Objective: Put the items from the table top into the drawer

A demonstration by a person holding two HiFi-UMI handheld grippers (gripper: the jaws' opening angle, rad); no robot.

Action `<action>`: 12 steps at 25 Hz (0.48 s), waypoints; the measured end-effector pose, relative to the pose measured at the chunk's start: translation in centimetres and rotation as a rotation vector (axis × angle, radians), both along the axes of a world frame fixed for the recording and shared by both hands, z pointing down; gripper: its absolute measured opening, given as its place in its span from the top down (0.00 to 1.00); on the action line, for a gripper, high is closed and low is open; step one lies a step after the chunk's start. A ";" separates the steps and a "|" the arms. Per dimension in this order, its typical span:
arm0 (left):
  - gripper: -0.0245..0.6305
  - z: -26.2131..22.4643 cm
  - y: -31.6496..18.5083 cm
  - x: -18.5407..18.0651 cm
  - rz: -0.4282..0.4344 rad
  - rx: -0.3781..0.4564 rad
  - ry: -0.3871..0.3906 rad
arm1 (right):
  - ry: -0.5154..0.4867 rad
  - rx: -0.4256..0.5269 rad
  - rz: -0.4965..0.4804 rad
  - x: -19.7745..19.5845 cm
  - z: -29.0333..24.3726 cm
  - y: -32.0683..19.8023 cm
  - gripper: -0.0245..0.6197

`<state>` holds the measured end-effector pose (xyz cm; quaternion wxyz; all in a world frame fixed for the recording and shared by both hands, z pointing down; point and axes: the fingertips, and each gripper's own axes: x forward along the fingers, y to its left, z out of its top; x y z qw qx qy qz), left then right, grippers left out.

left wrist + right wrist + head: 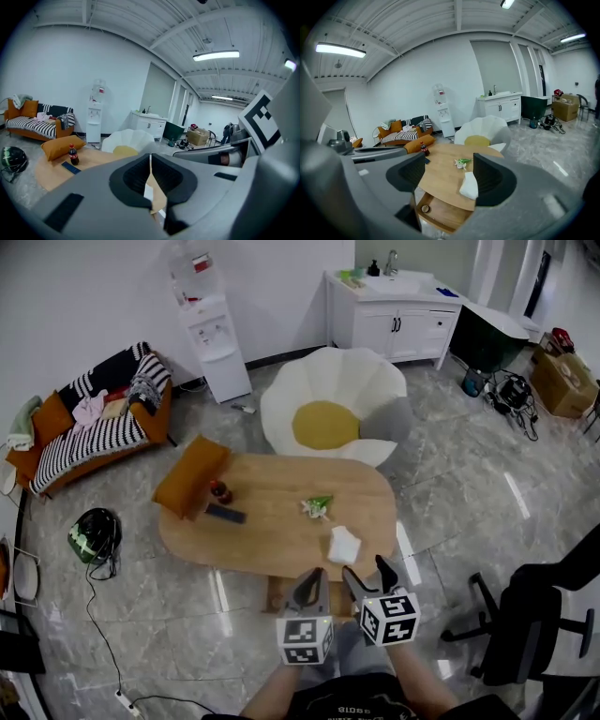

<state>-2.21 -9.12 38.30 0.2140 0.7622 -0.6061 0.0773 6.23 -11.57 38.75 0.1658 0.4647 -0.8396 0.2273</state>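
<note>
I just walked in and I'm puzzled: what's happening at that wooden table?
A person holds a gripper in each hand at the wooden table. The right gripper, fingers apart and empty, points toward the white cloth; the left gripper has its fingers together. The drawer below stands open. Cloth, bottle and green sprig lie on top.

Oval wooden bench (272, 554) carried five items:
- crumpled white cloth (344, 545) by the near right edge
- green-and-white sprig (317, 507) mid-bench
- small cola bottle (220, 491), upright, on the left
- dark flat bar (225, 514) just beside the bottle
- orange cushion (192, 476) at the left end

Drawer (445, 213) stood open under the near edge, with a small round thing (424, 208) inside.
</note>
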 end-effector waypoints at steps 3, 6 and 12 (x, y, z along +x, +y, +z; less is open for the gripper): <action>0.94 0.9 -1.6 -0.3 -0.025 -0.010 -0.001 | 0.009 -0.018 0.004 0.1 0.9 -2.2 0.48; 0.94 2.7 -2.8 -0.6 -0.035 -0.031 -0.012 | 0.010 -0.048 -0.005 -0.3 2.6 -3.6 0.43; 0.94 6.1 -5.1 -1.2 -0.059 -0.093 -0.010 | 0.014 -0.124 0.004 -1.1 6.3 -5.7 0.38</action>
